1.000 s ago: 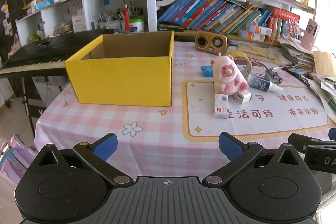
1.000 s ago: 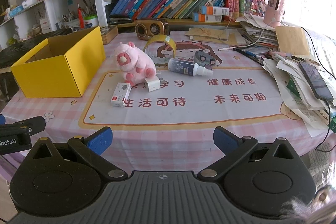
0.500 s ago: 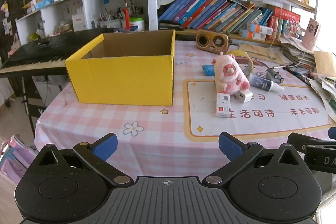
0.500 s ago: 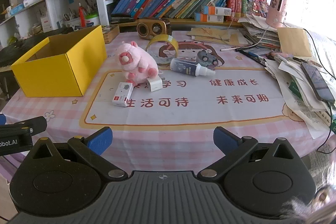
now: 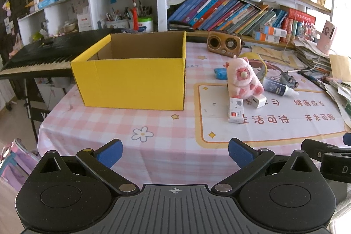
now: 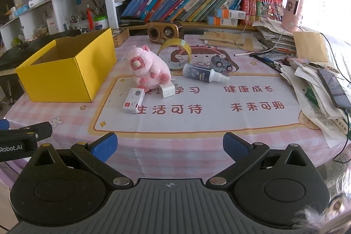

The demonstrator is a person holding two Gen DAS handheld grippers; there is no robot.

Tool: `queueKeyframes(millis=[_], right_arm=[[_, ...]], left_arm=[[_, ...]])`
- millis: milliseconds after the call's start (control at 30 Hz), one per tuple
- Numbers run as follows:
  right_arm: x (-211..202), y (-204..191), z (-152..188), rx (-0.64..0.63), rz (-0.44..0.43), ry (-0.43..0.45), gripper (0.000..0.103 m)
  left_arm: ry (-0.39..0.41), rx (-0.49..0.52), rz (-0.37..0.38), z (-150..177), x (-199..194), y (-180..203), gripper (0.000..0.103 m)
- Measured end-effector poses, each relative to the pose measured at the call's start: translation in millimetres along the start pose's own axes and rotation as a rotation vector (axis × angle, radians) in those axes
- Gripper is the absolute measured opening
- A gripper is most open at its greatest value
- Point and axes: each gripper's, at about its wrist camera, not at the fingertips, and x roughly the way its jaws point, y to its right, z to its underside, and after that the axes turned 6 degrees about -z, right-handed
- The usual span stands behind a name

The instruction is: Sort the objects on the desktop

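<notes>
Both grippers, left [image 5: 174,151] and right [image 6: 169,146], had been brought slightly nearer the counter [image 6: 219,124], fingers kept spread and empty. The pink plush toy [image 6: 149,68] was left unmoved beside the yellow box [image 6: 65,71], near the counter's middle.

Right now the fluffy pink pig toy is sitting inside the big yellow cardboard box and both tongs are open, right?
Not quite. The fluffy pink pig toy sits on the pink checked tablecloth, outside and beside the big yellow cardboard box, whose visible inside looks empty. The right wrist view shows this. The left tongs and right tongs are indeed open.
</notes>
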Motion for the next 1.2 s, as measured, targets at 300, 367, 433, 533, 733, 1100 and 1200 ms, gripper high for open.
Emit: queueKeyframes(millis=[300,367,433,533,733,1100,1200], right_arm=[[-0.7,-2.9,-0.2,-0.008,-0.005,0.001,0.103],[-1.0,-3.0,-0.6,-0.006,-0.004,0.003,0.103],[-0.8,-2.6,-0.7,-0.004,-0.005,0.002,0.103],[-0.3,-2.7,-0.4,-0.003,-0.004,-0.002,0.103],[2.6,-1.7,-0.2,0.001,0.019,-0.020,0.103],[5.2,14.5,-1.1,0.001,0.060,-0.039,0.102],[7.9,22.4,-3.7,0.004,0.067,-0.043,0.102]], left_arm=[[0.006,-0.005,0.027,0.4,-0.5,-1.6,0.103],[0.007,-0.004,0.031,0.1,0.0,-1.6,0.103],[0.006,-0.002,0.030,-0.3,0.5,-1.3,0.103],[0.003,-0.004,0.030,-0.6,1.9,-1.4,0.103],[-0.002,-0.010,0.044,-1.7,5.0,-0.4,0.103],[-0.011,0.006,0.154,-8.3,17.5,22.9,0.103],[-0.021,0.005,0.168,-11.2,24.1,30.4,0.103]])
